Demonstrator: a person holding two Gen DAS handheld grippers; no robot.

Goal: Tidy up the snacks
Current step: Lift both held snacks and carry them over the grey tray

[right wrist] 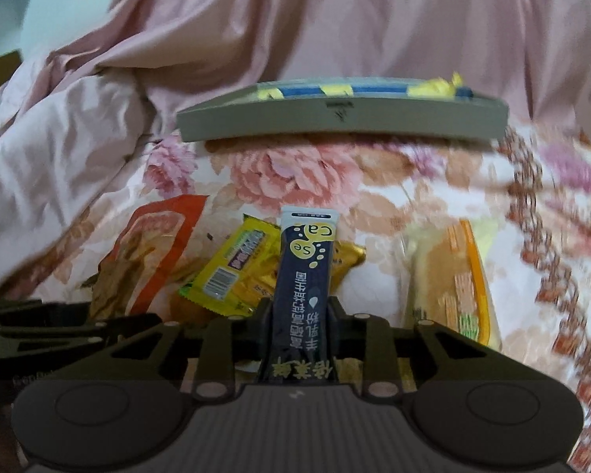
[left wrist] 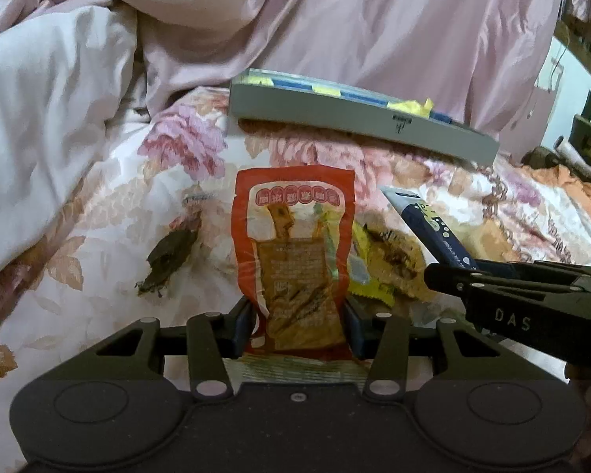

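Note:
My left gripper is shut on the lower part of a red snack pouch, which stands upright between its pads. My right gripper is shut on a dark blue stick sachet marked Ca and Se, held upright too. In the left wrist view that blue sachet and the right gripper come in from the right. Yellow snack packets lie on the floral bedsheet below the sachet. The red pouch shows at the left of the right wrist view.
A grey shallow box holding blue and yellow packets rests on the bed beyond the snacks. A pale bread-like pack lies to the right. Pink bedding is heaped behind, and a dark scrap lies left of the pouch.

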